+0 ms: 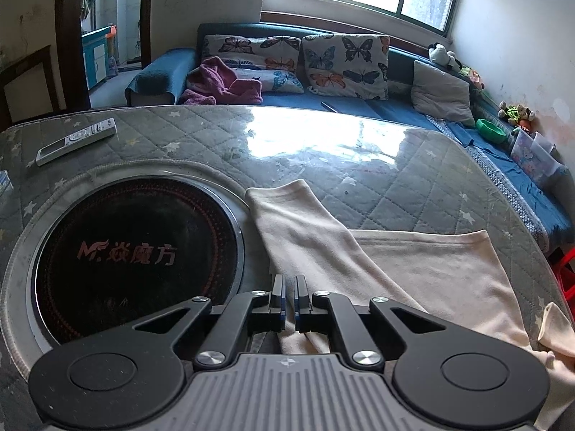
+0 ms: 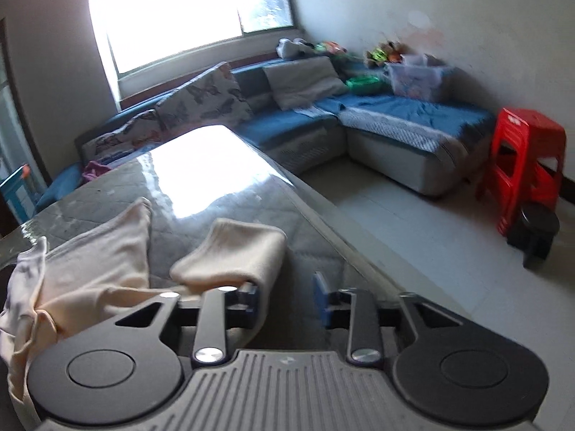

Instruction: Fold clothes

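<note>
A cream garment (image 1: 413, 269) lies on the quilted grey table (image 1: 413, 186), one sleeve stretching up and left toward the stove. My left gripper (image 1: 289, 287) is nearly shut, its fingers close together over the sleeve's near end; whether it pinches cloth I cannot tell. In the right wrist view the garment (image 2: 90, 269) lies at left, and its other sleeve (image 2: 237, 251) is draped over the left finger of my right gripper (image 2: 287, 287), which is open above the table's right edge.
A round black built-in stove (image 1: 136, 255) sits in the table at left. A white remote (image 1: 77, 140) lies at the far left. A blue corner sofa (image 2: 359, 118) with cushions stands behind. A red stool (image 2: 524, 165) and a black bin (image 2: 535, 230) stand on the floor at right.
</note>
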